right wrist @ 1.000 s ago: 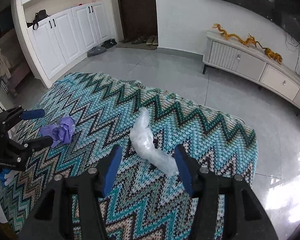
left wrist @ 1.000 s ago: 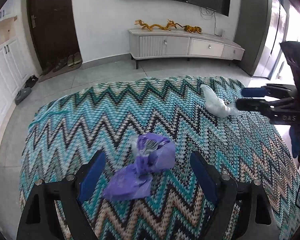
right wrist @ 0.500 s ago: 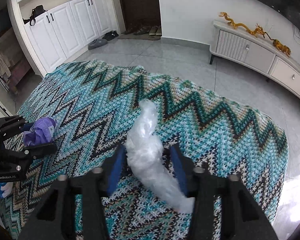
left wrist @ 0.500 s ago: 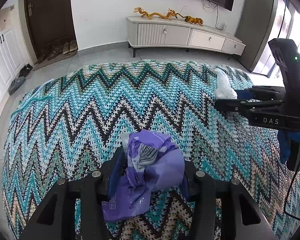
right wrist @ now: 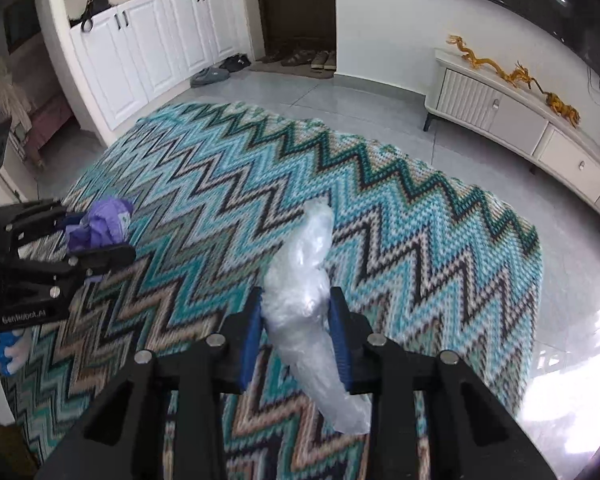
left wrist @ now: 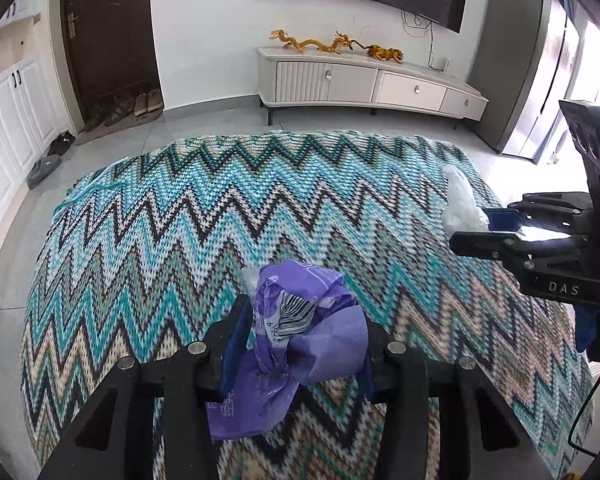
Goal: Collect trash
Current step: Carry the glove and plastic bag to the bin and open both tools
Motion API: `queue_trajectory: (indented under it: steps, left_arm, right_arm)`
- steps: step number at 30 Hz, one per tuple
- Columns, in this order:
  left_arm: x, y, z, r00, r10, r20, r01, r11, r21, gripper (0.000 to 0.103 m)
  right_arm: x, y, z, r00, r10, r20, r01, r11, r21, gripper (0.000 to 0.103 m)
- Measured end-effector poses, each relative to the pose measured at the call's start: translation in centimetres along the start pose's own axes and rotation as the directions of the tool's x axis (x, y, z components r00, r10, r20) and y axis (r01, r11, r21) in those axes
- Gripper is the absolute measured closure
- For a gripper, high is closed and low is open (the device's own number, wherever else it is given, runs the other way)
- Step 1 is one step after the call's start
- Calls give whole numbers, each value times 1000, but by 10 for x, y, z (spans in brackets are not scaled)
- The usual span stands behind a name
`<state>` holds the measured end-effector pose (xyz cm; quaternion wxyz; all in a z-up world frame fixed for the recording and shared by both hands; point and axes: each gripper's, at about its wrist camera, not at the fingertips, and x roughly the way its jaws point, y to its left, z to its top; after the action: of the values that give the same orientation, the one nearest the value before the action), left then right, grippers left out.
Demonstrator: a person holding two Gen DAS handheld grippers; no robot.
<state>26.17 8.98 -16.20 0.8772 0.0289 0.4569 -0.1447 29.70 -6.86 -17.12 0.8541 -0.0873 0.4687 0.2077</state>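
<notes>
both tongs closed in since earlier frame; left gripper [left wrist: 300, 344] pinching purple wrapper [left wrist: 300, 332]; right gripper [right wrist: 296, 320] jaws closing on clear plastic bag [right wrist: 308, 292], long axis along fingers; lift next.

purple wrapper [left wrist: 300, 332]: crumpled, between fingers [left wrist: 236, 332]; clear plastic [right wrist: 306, 284]: twisted, long, between fingers [right wrist: 338, 332]

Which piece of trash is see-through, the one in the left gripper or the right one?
The clear plastic wrap in the right gripper. The left gripper holds a purple wrapper instead.
</notes>
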Motion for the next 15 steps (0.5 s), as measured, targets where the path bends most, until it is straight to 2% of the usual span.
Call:
queue_trajectory:
  steps: [7,15]
  left_arm:
    - [-44,-23,-17,999,26,34,-26,999,27,60]
    - [-98,-59,-21,986,102,133,-115,989,89,60]
  right_arm:
    - [-57,16,-35,1000,-8,25,9,999,-36,73]
    - [-120,19,-69,995,-42,90,47,998,-53,73]
